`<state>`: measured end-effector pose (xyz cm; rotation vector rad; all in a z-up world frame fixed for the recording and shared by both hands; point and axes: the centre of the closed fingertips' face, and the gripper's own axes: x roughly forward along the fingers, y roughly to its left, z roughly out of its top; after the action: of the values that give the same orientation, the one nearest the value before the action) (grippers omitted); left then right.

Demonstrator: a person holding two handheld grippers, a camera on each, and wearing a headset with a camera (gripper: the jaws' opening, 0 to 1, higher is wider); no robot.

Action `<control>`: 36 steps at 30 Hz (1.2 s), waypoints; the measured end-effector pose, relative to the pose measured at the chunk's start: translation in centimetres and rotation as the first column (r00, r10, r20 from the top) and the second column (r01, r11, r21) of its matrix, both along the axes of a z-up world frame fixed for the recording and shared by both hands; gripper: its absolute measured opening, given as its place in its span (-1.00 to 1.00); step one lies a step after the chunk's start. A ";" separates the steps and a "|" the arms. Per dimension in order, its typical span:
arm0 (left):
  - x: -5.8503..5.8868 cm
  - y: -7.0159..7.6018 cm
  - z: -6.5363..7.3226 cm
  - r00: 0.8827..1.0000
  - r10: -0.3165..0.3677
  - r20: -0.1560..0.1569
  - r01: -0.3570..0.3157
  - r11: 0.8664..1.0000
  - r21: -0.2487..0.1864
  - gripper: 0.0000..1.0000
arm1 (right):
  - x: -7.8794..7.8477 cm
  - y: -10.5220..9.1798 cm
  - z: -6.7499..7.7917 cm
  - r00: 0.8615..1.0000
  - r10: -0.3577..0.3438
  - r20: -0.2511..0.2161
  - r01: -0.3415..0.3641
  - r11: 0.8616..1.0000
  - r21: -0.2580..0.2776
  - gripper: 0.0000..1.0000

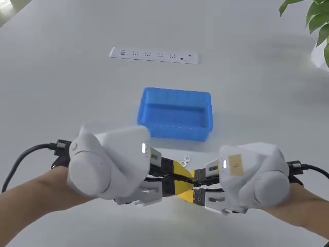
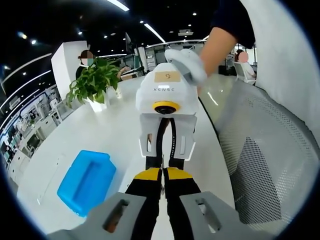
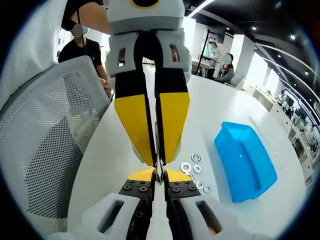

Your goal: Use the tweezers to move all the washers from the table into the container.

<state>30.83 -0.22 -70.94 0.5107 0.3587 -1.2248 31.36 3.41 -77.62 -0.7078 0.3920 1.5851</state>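
Observation:
My left gripper (image 1: 183, 181) and right gripper (image 1: 197, 184) meet tip to tip low over the white table (image 1: 247, 92). A thin pair of metal tweezers (image 3: 158, 169) stands edge-on between the yellow-tipped jaws, and both grippers look shut on it. In the left gripper view my left gripper (image 2: 163, 176) faces the right gripper's body (image 2: 167, 95). Several small washers (image 3: 186, 167) lie on the table just beyond the jaws, seen as washers (image 1: 185, 161) in the head view. The blue container (image 1: 176, 113) stands behind them, with nothing visible inside it.
A white power strip (image 1: 154, 55) lies beyond the container. A potted plant (image 1: 318, 20) stands at the far right corner. A mesh office chair (image 3: 50, 140) sits behind me, close to the table's near edge. People stand in the background.

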 end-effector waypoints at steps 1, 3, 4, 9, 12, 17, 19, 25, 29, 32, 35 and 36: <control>0.0 0.2 0.1 1.000 0.004 0.000 -0.004 1.000 0.002 -0.89 | 0.0 0.1 0.1 1.000 0.001 -0.002 -0.001 1.000 0.002 -0.85; 0.0 0.3 0.3 1.000 -0.004 0.027 0.003 1.000 0.002 -0.89 | 0.0 0.4 0.3 1.000 0.000 -0.019 0.000 1.000 0.011 -0.85; 0.0 0.4 0.4 0.999 -0.006 0.049 0.006 1.000 0.010 -0.88 | 0.0 0.5 0.3 1.000 0.001 -0.018 -0.001 1.000 0.008 -0.85; 0.0 0.6 0.5 0.994 -0.023 0.103 0.020 0.999 0.026 -0.88 | 0.2 0.7 0.4 1.000 0.006 0.002 -0.006 1.000 0.003 -0.85; 0.0 0.6 0.6 0.994 -0.025 0.107 0.022 0.999 0.029 -0.88 | 0.2 0.7 0.4 1.000 0.007 0.003 -0.007 1.000 -0.001 -0.85; -0.1 0.6 1.2 0.994 -0.026 0.104 0.025 1.000 0.006 -0.89 | 0.2 0.7 0.5 1.000 0.006 -0.003 -0.006 1.000 -0.004 -0.85; -0.2 0.6 1.2 0.995 -0.030 0.100 0.030 1.000 0.005 -0.89 | 0.1 0.7 0.4 1.000 0.010 -0.005 -0.010 1.000 -0.008 -0.85; -0.3 0.7 1.0 0.998 -0.014 0.054 0.014 1.000 0.000 -0.91 | -0.1 0.7 0.2 1.000 0.017 -0.006 -0.017 1.000 -0.018 -0.84; -0.1 0.8 1.0 0.998 -0.019 0.065 0.019 1.000 0.005 -0.91 | 0.2 0.9 0.3 1.000 -0.001 0.003 0.001 1.000 -0.015 -0.81; 0.3 1.1 1.2 0.998 -0.013 0.060 0.013 1.000 -0.010 -0.91 | 0.5 1.0 0.4 0.999 -0.031 -0.029 0.031 1.000 0.002 -0.77; 0.5 1.1 1.4 0.998 -0.011 0.055 0.012 1.000 -0.023 -0.91 | 1.0 1.0 0.6 0.997 -0.070 -0.039 0.071 0.997 0.010 -0.62; 0.5 1.1 1.4 0.998 -0.009 0.056 0.010 1.000 -0.024 -0.91 | 1.1 1.0 0.6 0.995 -0.082 -0.051 0.082 0.996 0.015 -0.53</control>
<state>31.37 0.89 -69.51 0.5253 0.2945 -1.2205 32.50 4.44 -77.05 -0.6323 0.4386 1.5290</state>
